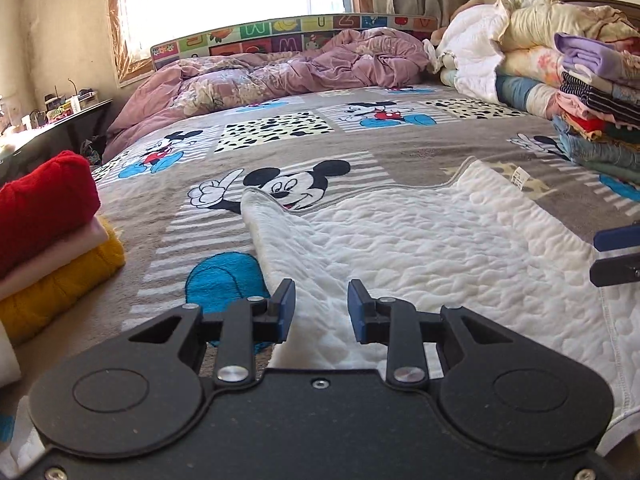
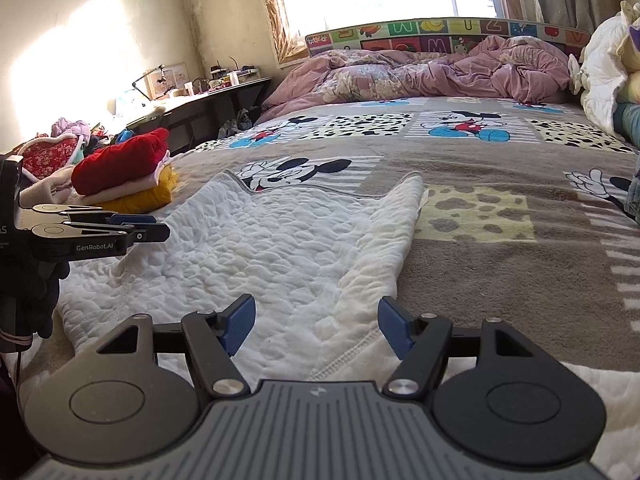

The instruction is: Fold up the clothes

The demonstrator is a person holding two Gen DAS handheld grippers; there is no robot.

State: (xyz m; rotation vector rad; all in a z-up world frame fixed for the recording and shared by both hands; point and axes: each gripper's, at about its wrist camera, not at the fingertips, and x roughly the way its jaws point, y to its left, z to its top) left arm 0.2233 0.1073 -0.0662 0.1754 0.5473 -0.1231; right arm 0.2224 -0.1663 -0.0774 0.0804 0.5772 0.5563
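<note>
A white quilted garment (image 1: pixel 420 248) lies flat on the Mickey Mouse bedspread (image 1: pixel 280 140); it also shows in the right wrist view (image 2: pixel 256 240). Its left side is folded inward into a narrow strip. My left gripper (image 1: pixel 321 300) is open and empty, just above the garment's near left part. My right gripper (image 2: pixel 316 320) is open and empty, above the garment's near right hem. The left gripper appears side-on in the right wrist view (image 2: pixel 120 228), and the right gripper's fingers (image 1: pixel 616 256) show at the right edge of the left wrist view.
A folded stack of red, pink and yellow clothes (image 1: pixel 48 232) sits at the bed's left edge. A tall pile of folded clothes and quilts (image 1: pixel 592 92) lines the right side. A crumpled purple duvet (image 1: pixel 280 72) lies at the head. A cluttered desk (image 2: pixel 192 96) stands left.
</note>
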